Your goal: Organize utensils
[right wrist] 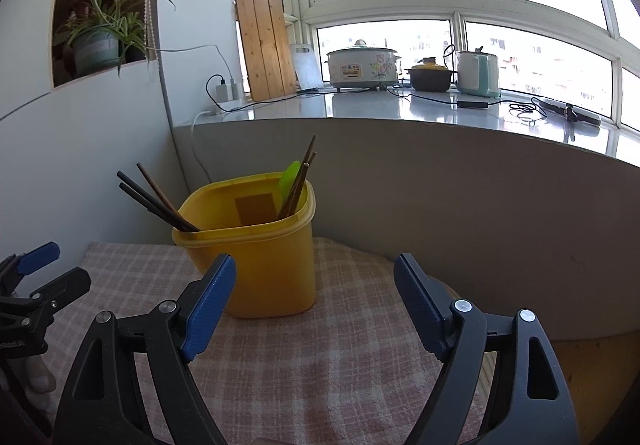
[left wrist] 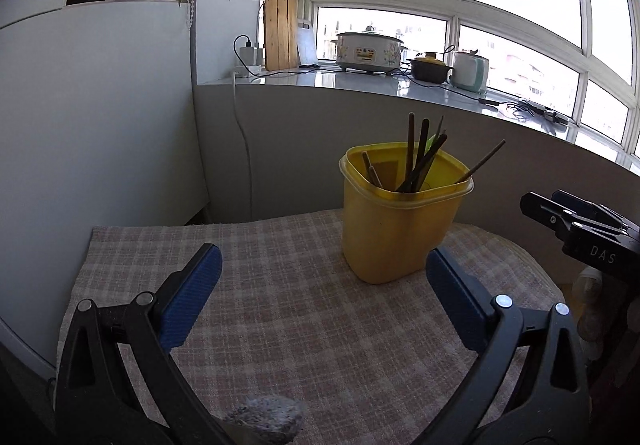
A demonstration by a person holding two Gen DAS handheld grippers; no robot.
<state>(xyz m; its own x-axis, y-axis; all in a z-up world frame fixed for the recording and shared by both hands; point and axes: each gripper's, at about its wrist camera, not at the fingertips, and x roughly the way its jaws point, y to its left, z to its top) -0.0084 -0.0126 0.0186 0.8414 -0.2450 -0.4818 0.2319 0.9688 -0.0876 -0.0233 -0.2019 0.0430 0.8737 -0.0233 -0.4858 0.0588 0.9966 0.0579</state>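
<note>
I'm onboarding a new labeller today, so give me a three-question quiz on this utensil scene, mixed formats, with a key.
1. True or false: the chopsticks lie flat on the checked cloth.
2. What colour is the utensil beside the chopsticks in the yellow container? A) red B) green C) white
3. Fill in: the left gripper and the right gripper both hold ____.

Key: 1 false, they stand in the container; 2 B, the green utensil; 3 nothing, both are open.
</note>
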